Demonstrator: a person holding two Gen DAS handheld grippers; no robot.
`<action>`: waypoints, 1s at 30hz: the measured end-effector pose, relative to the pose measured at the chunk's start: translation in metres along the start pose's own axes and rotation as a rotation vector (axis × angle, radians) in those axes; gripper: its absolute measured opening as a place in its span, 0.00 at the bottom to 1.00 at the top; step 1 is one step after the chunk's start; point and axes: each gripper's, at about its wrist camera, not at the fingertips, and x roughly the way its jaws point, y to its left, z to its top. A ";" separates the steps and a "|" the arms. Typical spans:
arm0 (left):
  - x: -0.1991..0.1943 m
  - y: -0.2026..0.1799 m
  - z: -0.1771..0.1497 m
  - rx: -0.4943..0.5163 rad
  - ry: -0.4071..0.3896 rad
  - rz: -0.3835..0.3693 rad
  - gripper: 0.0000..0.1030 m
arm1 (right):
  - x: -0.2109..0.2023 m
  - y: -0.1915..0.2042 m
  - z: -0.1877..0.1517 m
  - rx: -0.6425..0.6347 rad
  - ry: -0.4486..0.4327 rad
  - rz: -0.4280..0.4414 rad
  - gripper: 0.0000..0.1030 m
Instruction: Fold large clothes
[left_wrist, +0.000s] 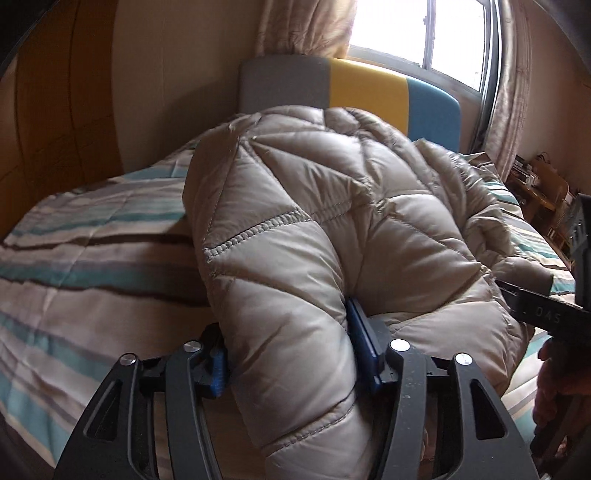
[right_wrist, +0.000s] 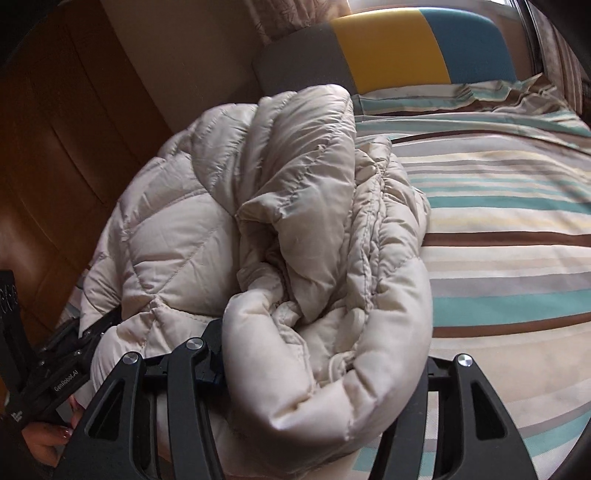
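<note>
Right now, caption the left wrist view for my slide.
Left claw clamped on a bunched fold of the beige puffer jacket, lying on the striped bedspread.

Left gripper (left_wrist: 291, 350) and right gripper (right_wrist: 325, 354) jaws apparently clamped

Between my jaws: beige quilted puffer jacket (left_wrist: 295, 229). Beyond them: teal, brown and cream striped bedcover (right_wrist: 509, 236); grey, yellow and blue headboard (left_wrist: 365, 85).

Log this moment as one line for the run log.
task: fold large clothes | left tongs: shut on beige puffer jacket | right tongs: shut on same jacket | jacket: bunched on striped bedspread | fold: unfinished
</note>
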 end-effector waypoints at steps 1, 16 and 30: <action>0.000 0.001 -0.002 -0.005 0.001 0.005 0.63 | 0.000 -0.004 -0.003 0.001 0.000 -0.020 0.53; -0.007 0.014 -0.017 -0.119 0.031 0.009 0.89 | -0.046 -0.004 -0.042 0.075 -0.001 -0.086 0.60; -0.027 0.037 0.062 -0.220 -0.052 0.108 0.89 | -0.095 0.034 0.029 -0.067 -0.204 -0.196 0.72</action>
